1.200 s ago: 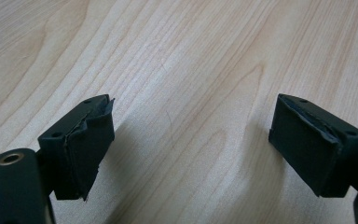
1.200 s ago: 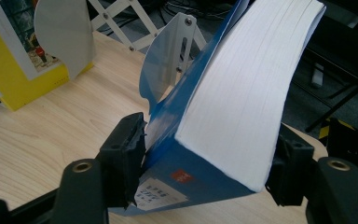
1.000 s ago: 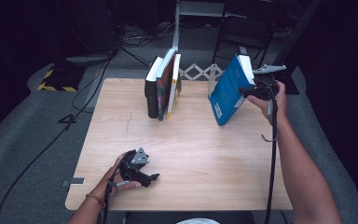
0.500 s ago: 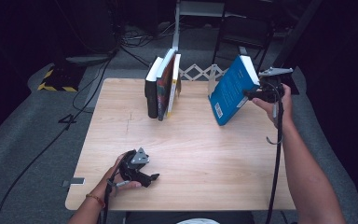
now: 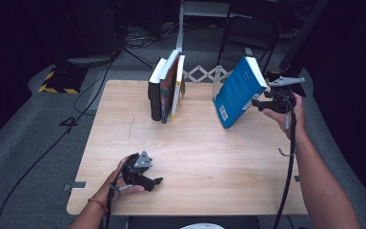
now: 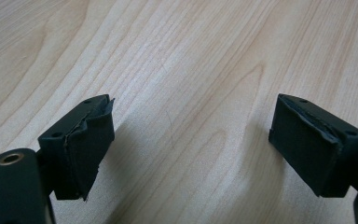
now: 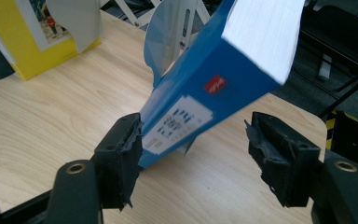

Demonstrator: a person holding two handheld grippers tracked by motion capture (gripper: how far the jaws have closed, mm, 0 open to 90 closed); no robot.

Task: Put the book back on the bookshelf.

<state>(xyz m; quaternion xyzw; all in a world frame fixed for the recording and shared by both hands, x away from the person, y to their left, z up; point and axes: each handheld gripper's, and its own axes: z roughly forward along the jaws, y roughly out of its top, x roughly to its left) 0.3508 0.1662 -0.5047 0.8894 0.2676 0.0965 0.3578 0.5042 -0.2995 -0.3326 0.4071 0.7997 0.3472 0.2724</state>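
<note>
Though both grippers' jaws gape, the right gripper [image 7: 193, 154] partly hides the blue book [image 7: 205, 93]

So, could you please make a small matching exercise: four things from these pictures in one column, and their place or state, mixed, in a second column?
Things:
1. blue book
2. left gripper
3. right gripper
4. group of three books

Places or states:
A. stands at the table's far edge, left of the blue one
B. tilted, its spine between two open jaws
C. low over the bare wood, jaws wide
D. open, one pad at a spine, the other apart from it

Pairs: 1-B, 2-C, 3-D, 4-A
</note>
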